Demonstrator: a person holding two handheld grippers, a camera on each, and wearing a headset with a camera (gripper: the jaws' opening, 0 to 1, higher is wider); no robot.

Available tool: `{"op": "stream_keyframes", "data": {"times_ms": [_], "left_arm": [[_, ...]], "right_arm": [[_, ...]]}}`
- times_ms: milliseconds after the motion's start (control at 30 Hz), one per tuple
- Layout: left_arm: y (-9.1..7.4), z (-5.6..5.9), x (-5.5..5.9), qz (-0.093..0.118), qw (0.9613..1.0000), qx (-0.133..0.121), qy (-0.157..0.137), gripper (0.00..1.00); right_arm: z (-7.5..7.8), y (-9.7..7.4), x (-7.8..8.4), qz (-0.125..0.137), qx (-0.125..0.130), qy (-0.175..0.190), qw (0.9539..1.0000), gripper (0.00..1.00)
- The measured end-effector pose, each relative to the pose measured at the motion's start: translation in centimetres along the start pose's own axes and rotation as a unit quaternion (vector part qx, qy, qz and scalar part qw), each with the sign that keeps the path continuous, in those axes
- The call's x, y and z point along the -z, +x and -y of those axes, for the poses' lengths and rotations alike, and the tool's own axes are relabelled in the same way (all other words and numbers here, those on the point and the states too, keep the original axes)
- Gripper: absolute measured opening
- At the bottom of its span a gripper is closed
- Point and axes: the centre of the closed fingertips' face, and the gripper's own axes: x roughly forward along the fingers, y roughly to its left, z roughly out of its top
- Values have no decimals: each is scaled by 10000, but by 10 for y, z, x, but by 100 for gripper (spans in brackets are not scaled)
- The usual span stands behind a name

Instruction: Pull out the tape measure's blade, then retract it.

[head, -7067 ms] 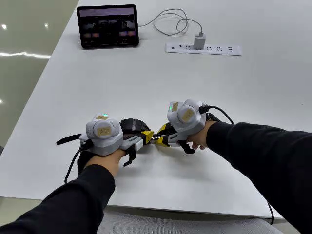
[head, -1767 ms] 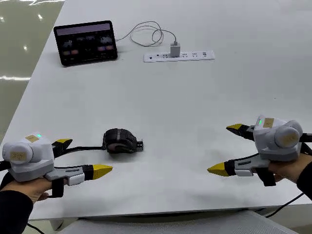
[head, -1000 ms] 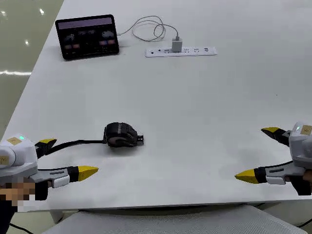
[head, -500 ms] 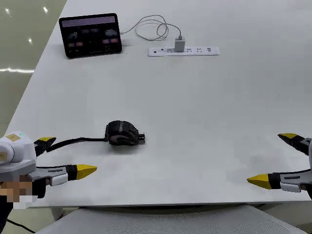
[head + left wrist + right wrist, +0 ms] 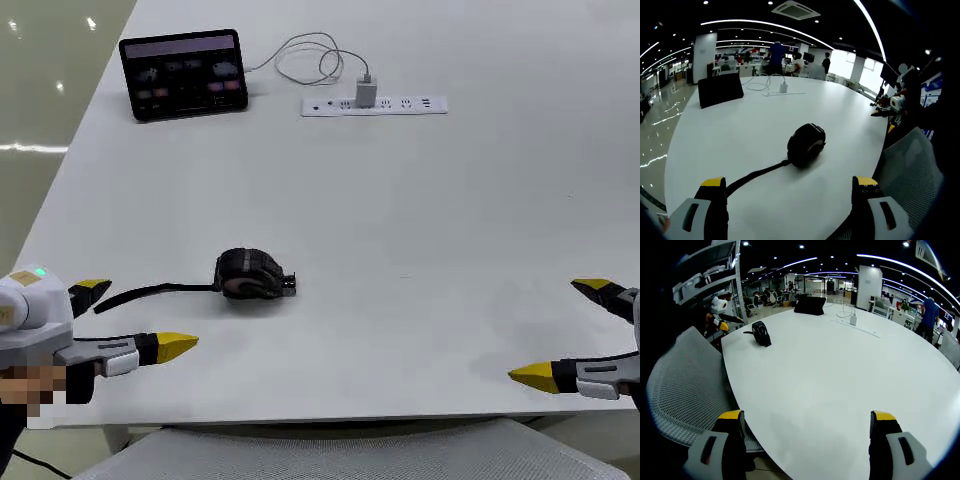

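The black tape measure (image 5: pixel 250 275) lies on the white table (image 5: pixel 420 220), its blade wound in and its black wrist strap (image 5: pixel 150 292) trailing left. My left gripper (image 5: pixel 138 317) hovers open at the table's front left corner, jaws spread wide, apart from the case. In the left gripper view the tape measure (image 5: pixel 806 144) sits ahead between the open jaws of my left gripper (image 5: pixel 790 182). My right gripper (image 5: pixel 560 330) stands open at the front right edge, far from the tape measure (image 5: pixel 761 333), which the right gripper view shows small beyond its own jaws (image 5: pixel 807 416).
A dark tablet (image 5: pixel 183 74) stands at the back left. A white power strip (image 5: pixel 375 104) with a plugged charger and coiled cable lies at the back. A grey mesh chair (image 5: pixel 330 450) sits below the table's front edge.
Both grippers held the tape measure earlier; they have let go and drawn apart. Over the last second the right gripper slid further right; the tape measure lies still.
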Motion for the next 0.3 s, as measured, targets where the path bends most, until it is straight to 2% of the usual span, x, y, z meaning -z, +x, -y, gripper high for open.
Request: {"op": "stream_keyframes", "data": {"times_ms": [300], "left_arm": [[-2,-2,-1,15,10000,-18,14,100]], "right_arm": [[2,0,-3,16,6,-6,10000,100]]}}
